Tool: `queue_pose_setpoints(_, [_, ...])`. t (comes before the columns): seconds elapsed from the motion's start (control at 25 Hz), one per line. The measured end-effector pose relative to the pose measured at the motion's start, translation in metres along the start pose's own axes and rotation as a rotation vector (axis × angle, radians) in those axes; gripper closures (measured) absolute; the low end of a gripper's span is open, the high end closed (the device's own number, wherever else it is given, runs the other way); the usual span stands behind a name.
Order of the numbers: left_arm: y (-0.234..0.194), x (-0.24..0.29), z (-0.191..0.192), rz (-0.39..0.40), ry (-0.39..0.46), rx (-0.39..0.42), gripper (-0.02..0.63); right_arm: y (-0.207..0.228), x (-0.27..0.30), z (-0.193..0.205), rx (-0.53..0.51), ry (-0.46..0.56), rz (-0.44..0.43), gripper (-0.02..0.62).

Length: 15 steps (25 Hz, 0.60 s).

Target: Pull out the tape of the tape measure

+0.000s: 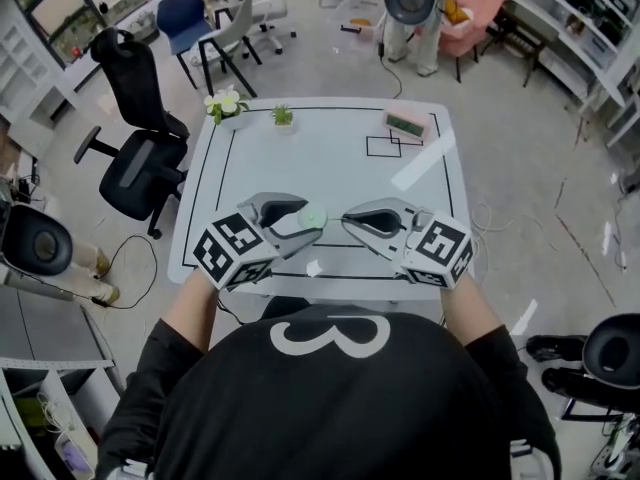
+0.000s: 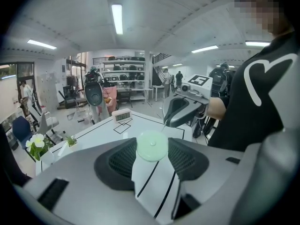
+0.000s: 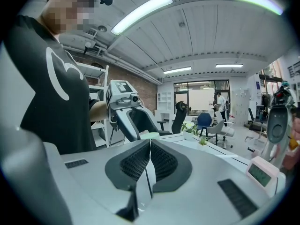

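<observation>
1. The person's black shirt (image 1: 330, 408) has a white curly shape on it, a bit like a 3.
2. The left cube (image 1: 232, 248) and the right cube (image 1: 440, 248) on the claws have black and white square marks, not letters.
3. A pink clock (image 1: 407, 123) stands at the far right of the worktop (image 1: 300, 168). Its numbers are too small to read.
4. A small white pot (image 1: 283, 123) at the far edge of the worktop has a little green plant in it. White flowers (image 1: 225, 102) stand at the worktop's far left corner.
5. The tape measure (image 2: 151, 146) is round and light green. It is up in the air over the near edge of the worktop.
6. The left claw (image 1: 308, 224) pinches the tape measure by its sides.
7. The right claw (image 1: 347, 220) is pressed together, right beside the tape measure. I cannot tell if the thin end of the tape is caught in it.
8. The worktop is white with thin black lines (image 1: 232, 158) drawn near its edges.
9. A black chair (image 1: 140, 158) stands left of the worktop, and a blue chair (image 1: 185, 16) is farther back.
10. The floor (image 1: 520, 148) around the worktop is grey. Long lights (image 2: 116, 18) shine on the ceiling.
</observation>
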<state>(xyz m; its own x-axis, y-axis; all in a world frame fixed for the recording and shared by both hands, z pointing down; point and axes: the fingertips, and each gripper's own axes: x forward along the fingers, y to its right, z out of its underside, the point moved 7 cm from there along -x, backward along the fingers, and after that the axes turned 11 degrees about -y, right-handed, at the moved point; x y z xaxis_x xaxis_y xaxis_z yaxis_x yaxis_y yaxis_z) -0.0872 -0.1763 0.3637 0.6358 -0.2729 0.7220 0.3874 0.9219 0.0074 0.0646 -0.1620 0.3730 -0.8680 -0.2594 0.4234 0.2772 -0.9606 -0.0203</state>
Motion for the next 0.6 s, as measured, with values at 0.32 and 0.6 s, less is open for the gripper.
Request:
queue_pose_setpoints(0.32, [-0.008, -0.002, 0.003, -0.036, 0.017, -0.04, 0.393, 0.011, -0.016, 0.005, 0.042, 0.019, 0.058, 0.578])
queue_pose_setpoints(0.6, [-0.01, -0.007, -0.002, -0.085, 0.031, -0.033, 0.393, 0.017, -0.035, 0.004, 0.042, 0.03, 0.11, 0.578])
